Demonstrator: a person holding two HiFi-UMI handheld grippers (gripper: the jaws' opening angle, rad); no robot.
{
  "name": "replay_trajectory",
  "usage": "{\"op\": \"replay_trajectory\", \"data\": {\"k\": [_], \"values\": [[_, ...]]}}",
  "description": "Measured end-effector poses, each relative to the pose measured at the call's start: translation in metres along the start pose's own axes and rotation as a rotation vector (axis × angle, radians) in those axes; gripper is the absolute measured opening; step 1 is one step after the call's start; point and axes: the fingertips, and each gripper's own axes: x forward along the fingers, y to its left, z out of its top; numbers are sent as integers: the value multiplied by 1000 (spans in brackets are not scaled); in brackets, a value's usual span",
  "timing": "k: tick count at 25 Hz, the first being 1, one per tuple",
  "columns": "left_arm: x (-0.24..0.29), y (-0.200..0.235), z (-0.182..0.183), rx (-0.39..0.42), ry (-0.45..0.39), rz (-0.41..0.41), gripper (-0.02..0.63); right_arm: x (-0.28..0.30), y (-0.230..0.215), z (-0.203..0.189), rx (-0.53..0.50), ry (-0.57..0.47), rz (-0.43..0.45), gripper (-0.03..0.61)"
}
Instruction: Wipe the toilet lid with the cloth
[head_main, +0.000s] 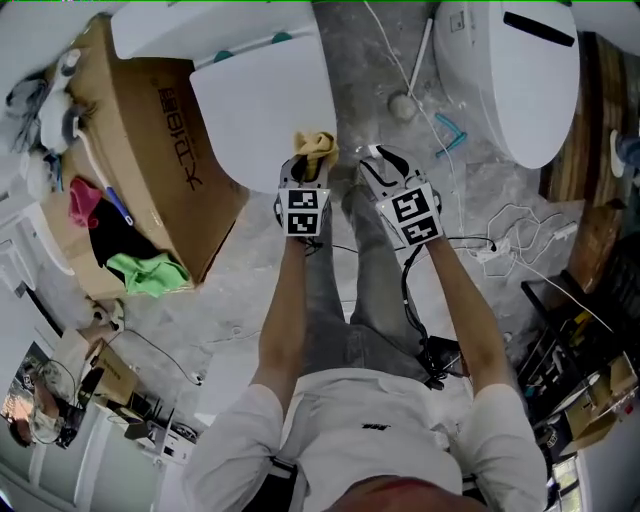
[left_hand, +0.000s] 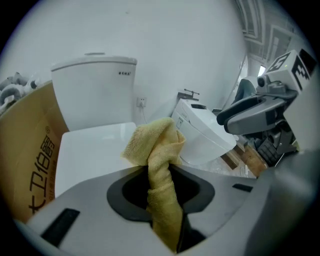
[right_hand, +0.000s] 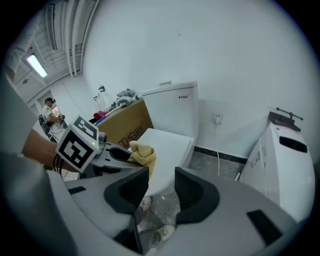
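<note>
A yellow cloth (left_hand: 159, 165) hangs bunched between the jaws of my left gripper (left_hand: 161, 192), which is shut on it. In the head view the cloth (head_main: 314, 147) sits at the near edge of the closed white toilet lid (head_main: 262, 105), held by the left gripper (head_main: 305, 178). The lid (left_hand: 92, 150) lies just beyond the cloth, below the white tank (left_hand: 95, 90). My right gripper (head_main: 383, 165) hovers over the floor to the right of the toilet, open with nothing between its jaws. The right gripper view shows the cloth (right_hand: 142, 155), the lid (right_hand: 165, 147) and the right gripper (right_hand: 161, 192).
A brown cardboard box (head_main: 165, 150) with clothes stands left of the toilet. A second white toilet (head_main: 525, 75) stands at the right. Cables and a power strip (head_main: 495, 250) lie on the grey floor. The person's legs and shoes are below the grippers.
</note>
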Motion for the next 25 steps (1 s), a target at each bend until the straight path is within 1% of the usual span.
{"op": "replay_trajectory", "data": {"k": [4, 8, 11, 13, 16, 22, 25], "values": [[-55, 1, 45, 17, -68, 16, 118, -37, 11, 50, -14, -70, -14, 179], [-122, 4, 93, 36, -158, 40, 118, -80, 31, 109, -17, -186, -27, 181], [-175, 6, 124, 44, -232, 53, 118, -111, 61, 149, -61, -241, -12, 187], [-208, 6, 142, 64, -273, 56, 118, -128, 84, 170, -110, -251, 2, 187], [-249, 5, 165, 99, -318, 55, 118, -152, 110, 198, -157, -278, 6, 187], [-318, 17, 201, 139, -415, 52, 118, -189, 141, 256, -151, -378, -35, 187], [-348, 19, 217, 177, -466, 40, 118, -202, 157, 273, -168, -406, -54, 187]]}}
